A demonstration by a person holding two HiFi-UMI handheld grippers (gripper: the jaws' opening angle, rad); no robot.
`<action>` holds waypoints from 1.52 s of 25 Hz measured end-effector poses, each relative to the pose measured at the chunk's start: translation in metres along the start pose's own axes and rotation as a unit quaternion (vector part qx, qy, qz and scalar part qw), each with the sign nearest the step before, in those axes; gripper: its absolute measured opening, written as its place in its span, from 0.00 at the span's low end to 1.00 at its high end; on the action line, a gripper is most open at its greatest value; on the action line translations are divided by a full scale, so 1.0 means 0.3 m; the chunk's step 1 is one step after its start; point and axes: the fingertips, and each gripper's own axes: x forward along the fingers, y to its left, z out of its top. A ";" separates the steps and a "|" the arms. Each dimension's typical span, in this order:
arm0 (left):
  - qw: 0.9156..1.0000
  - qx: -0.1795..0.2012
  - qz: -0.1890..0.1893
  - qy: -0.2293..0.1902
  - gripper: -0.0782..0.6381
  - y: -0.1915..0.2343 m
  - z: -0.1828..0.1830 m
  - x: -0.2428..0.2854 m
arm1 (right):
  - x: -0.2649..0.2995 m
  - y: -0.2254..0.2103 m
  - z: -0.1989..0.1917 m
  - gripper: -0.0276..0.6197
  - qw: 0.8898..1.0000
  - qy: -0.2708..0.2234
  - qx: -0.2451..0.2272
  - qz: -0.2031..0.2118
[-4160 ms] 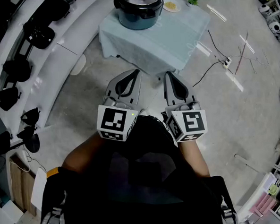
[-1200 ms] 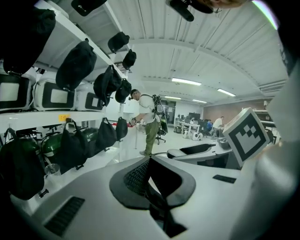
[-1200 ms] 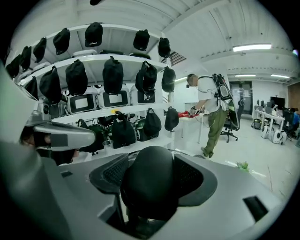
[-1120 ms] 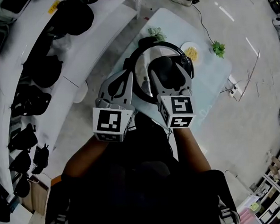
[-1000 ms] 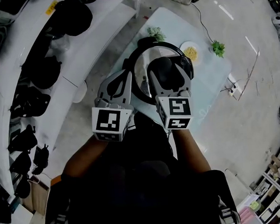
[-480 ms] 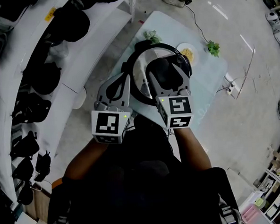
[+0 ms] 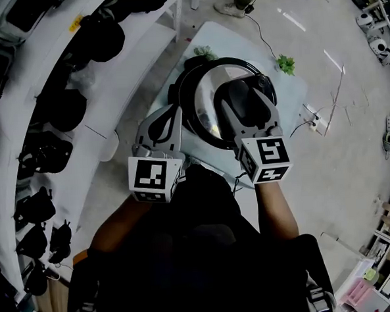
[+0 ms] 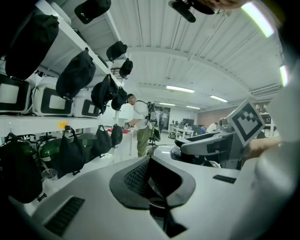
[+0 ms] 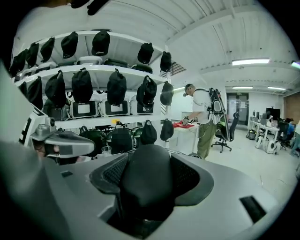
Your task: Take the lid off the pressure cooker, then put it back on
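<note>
The pressure cooker (image 7: pixel 176 90) stands on a table under a pale blue cloth (image 7: pixel 290 90). Its steel lid (image 7: pixel 205 102) has a black handle (image 9: pixel 146 180). My right gripper (image 7: pixel 247 99) reaches over the lid's middle and is shut on that handle, which fills the gap between the jaws in the right gripper view. My left gripper (image 7: pixel 174 110) is shut with nothing in it, beside the cooker's left rim. I cannot tell whether the lid rests on the pot or is raised off it.
White shelves with several black bags (image 7: pixel 102 39) run along the left of the table. Small green sprigs lie on the cloth at the back (image 7: pixel 205 52) and right (image 7: pixel 284 63). A power strip with cables (image 7: pixel 313 120) lies on the floor. A person's feet (image 7: pixel 229 8) stand beyond the table.
I have walked up to the table. Within the last half second my right gripper has moved right with the lid's handle, and the lid looks larger. The left gripper has hardly moved.
</note>
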 end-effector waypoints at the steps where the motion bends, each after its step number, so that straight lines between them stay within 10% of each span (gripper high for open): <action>1: 1.000 0.003 -0.006 -0.003 0.12 -0.018 0.000 -0.017 | -0.028 0.001 -0.004 0.51 1.000 -0.001 0.002 -0.005; 20: 0.994 0.037 -0.107 0.003 0.12 -0.388 -0.091 -0.178 | -0.518 -0.179 -0.234 0.50 0.990 0.004 0.046 -0.132; 38: 0.997 0.014 -0.025 0.068 0.12 -0.840 -0.202 0.147 | -0.510 -0.672 -0.515 0.50 0.997 0.051 0.035 -0.047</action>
